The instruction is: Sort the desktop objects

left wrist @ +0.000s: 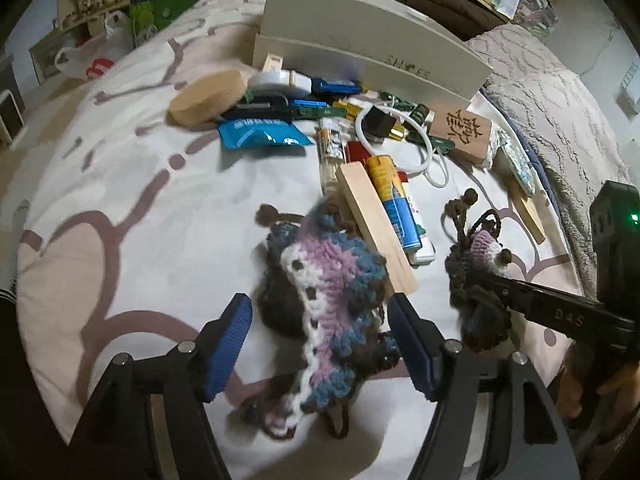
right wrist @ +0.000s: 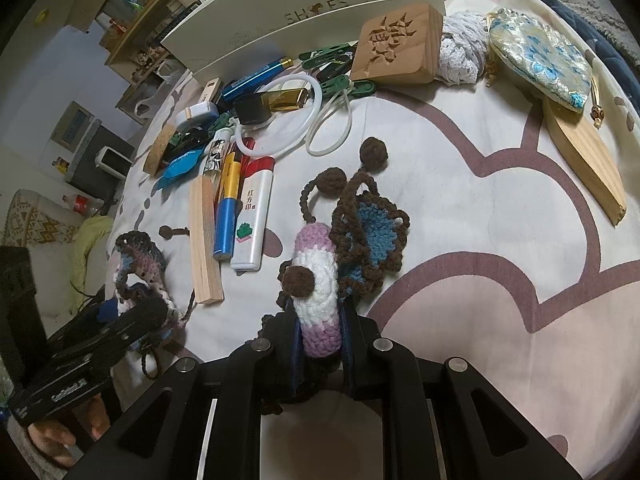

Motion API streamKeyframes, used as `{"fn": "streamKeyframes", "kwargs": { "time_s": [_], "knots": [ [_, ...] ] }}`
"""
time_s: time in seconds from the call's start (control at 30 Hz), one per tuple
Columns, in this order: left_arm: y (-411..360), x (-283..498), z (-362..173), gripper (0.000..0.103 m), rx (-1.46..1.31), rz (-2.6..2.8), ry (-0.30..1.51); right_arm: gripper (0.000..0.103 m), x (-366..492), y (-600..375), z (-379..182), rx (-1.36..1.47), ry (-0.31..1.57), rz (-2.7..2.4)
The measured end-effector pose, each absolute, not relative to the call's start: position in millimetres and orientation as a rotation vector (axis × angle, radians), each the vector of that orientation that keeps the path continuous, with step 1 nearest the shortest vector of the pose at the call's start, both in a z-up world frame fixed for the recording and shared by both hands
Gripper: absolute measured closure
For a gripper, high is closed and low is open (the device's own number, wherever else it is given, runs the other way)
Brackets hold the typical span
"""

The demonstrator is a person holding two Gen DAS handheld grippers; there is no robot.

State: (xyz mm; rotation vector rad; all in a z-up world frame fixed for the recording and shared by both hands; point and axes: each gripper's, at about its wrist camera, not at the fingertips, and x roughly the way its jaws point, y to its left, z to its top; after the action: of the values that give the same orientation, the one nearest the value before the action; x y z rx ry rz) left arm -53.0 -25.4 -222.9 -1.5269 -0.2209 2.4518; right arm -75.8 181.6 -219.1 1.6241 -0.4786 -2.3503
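Box beyond claws: white shoe box, printed "SHOES"
Left claw: spread around a crocheted butterfly
Right claw: pinching another crocheted butterfly's body

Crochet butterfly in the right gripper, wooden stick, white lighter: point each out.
Crochet butterfly (right wrist: 320,300), right wrist view, on its white body band.
Wooden stick (right wrist: 204,240), right wrist view, mid-length on its top face.
White lighter (right wrist: 252,224), right wrist view, on its white casing.

1. The crocheted butterfly was chunky, fuzzy yarn.
2. The wooden stick looked pale, matt and smooth.
3. The lighter was glossy white plastic.
4. The bedsheet was soft, matt cloth.
5. The carved block was bare wood.
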Motion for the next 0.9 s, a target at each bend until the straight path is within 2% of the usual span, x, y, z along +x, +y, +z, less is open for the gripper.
{"fn": "streamKeyframes", "kwargs": {
  "time_s": [0.07,0.13,0.3,0.57,0.9],
  "knots": [
    [-25.0,-54.0,-225.3,0.045,-1.533,2.457,-0.216,0.087,-75.5,181.3,-217.6,1.618,-0.475,-2.352],
    [-25.7,-53.5,-225.7,0.063,-1.531,2.452,-0.223,0.087,-75.1,181.3,-216.0,1.609,-0.477,-2.355],
    [-31.9,-50.1,-219.5,0.088,-1.492,2.435,-0.303,0.087,-73.9,182.0,-206.5,1.540,-0.496,-2.369],
    [-43.4,-44.6,-192.4,0.091,-1.358,2.506,-0.352,0.087,-67.5,190.5,-175.8,1.376,-0.533,-2.442],
    [-61.4,-33.1,-163.6,0.091,-1.240,2.669,-0.297,0.087,-57.6,216.6,-146.1,1.251,-0.632,-2.522]
  ]
}}
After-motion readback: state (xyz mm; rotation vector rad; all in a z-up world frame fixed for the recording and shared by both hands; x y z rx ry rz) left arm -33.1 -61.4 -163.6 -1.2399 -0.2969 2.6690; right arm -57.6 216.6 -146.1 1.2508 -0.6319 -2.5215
